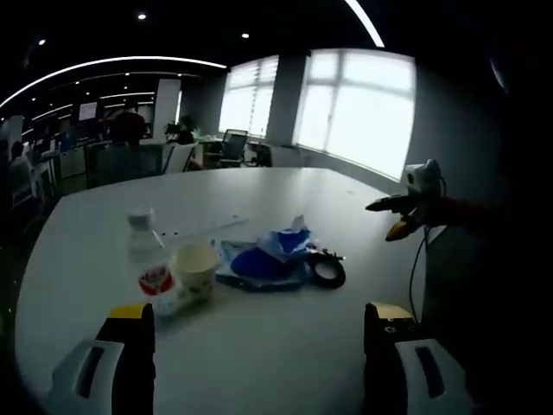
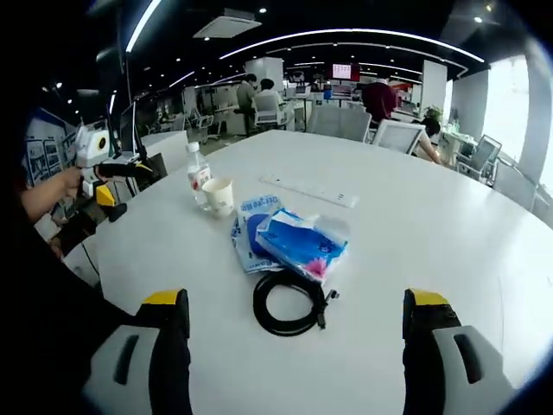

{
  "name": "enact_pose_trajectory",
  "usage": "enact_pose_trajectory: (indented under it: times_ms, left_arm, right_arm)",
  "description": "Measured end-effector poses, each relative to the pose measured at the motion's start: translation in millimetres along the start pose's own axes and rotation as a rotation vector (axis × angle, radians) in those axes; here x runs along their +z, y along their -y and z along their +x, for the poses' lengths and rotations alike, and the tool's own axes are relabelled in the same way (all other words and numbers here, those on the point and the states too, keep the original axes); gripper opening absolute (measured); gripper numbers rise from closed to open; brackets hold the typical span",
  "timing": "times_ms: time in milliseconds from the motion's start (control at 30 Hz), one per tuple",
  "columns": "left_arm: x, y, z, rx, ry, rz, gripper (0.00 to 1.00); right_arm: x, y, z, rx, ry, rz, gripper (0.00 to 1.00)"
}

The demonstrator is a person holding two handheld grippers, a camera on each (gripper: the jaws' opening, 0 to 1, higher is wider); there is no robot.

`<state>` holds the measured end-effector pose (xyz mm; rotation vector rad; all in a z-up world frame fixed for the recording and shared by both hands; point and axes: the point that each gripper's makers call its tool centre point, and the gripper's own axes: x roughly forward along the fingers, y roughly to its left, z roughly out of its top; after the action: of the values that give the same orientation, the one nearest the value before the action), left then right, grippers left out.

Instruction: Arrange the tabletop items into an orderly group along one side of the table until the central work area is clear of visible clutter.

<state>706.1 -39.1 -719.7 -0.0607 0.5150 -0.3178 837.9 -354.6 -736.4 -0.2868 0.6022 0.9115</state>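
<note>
On the white round table [image 1: 285, 346] lies a cluster: a clear water bottle [image 1: 145, 251] with a red label, a paper cup [image 1: 196, 270] touching it, a blue tissue pack [image 1: 278, 251] on a flat blue packet, and a coiled black cable [image 1: 327, 271]. My left gripper [image 1: 259, 324] is open, well short of the cluster. The other gripper [image 1: 404, 213] hovers off the table's right side. In the right gripper view the bottle [image 2: 198, 180], cup [image 2: 219, 196], tissue pack [image 2: 301, 243] and cable [image 2: 289, 303] lie ahead of my open right gripper [image 2: 295, 303]. A hand holds the left gripper [image 2: 111, 177].
A long white strip [image 2: 309, 192] lies flat beyond the cluster, toward the table's middle. Office chairs [image 2: 393, 134] and people stand past the far edge. Bright windows [image 1: 354, 108] line one wall. Bare tabletop spreads around the cluster on all sides.
</note>
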Motion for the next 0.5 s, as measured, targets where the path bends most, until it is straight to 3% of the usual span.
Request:
enact_pose_trajectory:
  times_ms: [500]
  left_arm:
    - [-2.1,3.2,0.0,-0.001,-0.005,0.002,0.99]
  right_arm:
    - [-6.3,4.0,-11.5,-0.02,-0.001,0.028,0.99]
